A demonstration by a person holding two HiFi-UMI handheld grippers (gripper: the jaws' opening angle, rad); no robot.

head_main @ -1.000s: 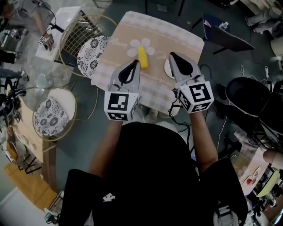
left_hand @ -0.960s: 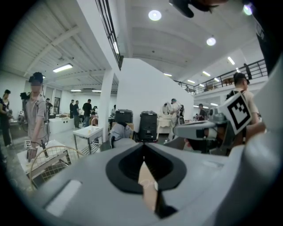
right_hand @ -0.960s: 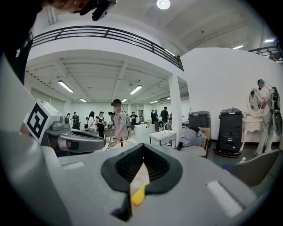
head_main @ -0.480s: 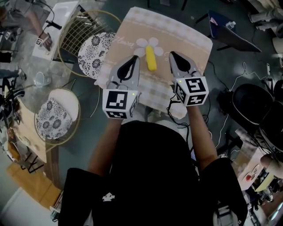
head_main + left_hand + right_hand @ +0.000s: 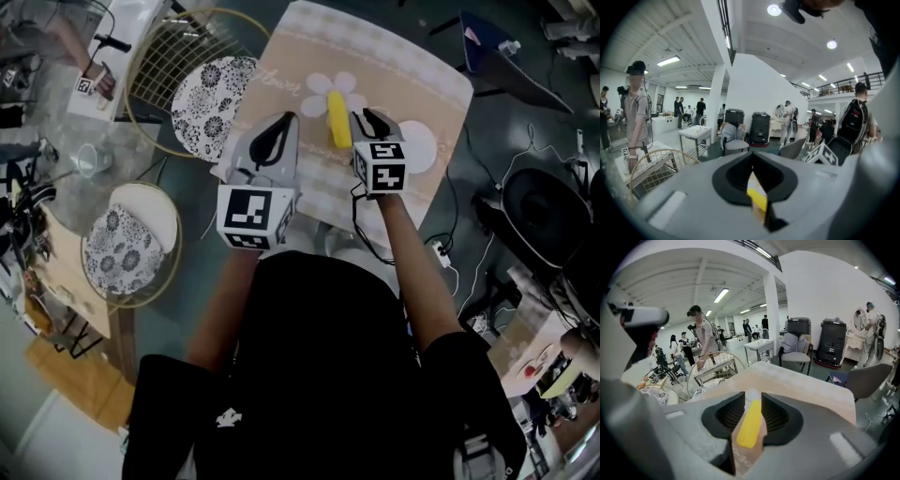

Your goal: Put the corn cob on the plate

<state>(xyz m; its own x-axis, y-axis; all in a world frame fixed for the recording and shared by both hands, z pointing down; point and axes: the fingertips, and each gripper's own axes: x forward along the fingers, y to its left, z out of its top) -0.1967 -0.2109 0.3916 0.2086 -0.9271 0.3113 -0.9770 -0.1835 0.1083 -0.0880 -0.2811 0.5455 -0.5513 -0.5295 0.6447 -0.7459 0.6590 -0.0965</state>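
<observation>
Corn cob (image 5: 337, 119) lay on the counter (image 5: 412, 66), across the cloth's flower print (image 5: 323, 86), not on the white plate (image 5: 427, 148), which sat near on its right. Right gripper (image 5: 371, 119) was just beside the cob, between it and the plate, covering the plate's near edge. Its fingers had just been parting and stood slightly apart, gripping nothing. Left gripper (image 5: 284, 122) was near the cob's other side, fingers clenched on nothing. One patterned round chair (image 5: 206, 94) stood by the counter's left edge, a second chair (image 5: 120, 251) further off. Right gripper view showed the cob lined up in its finger gap. Left gripper view caught only a yellow sliver. The plate showed in the head view alone.
</observation>
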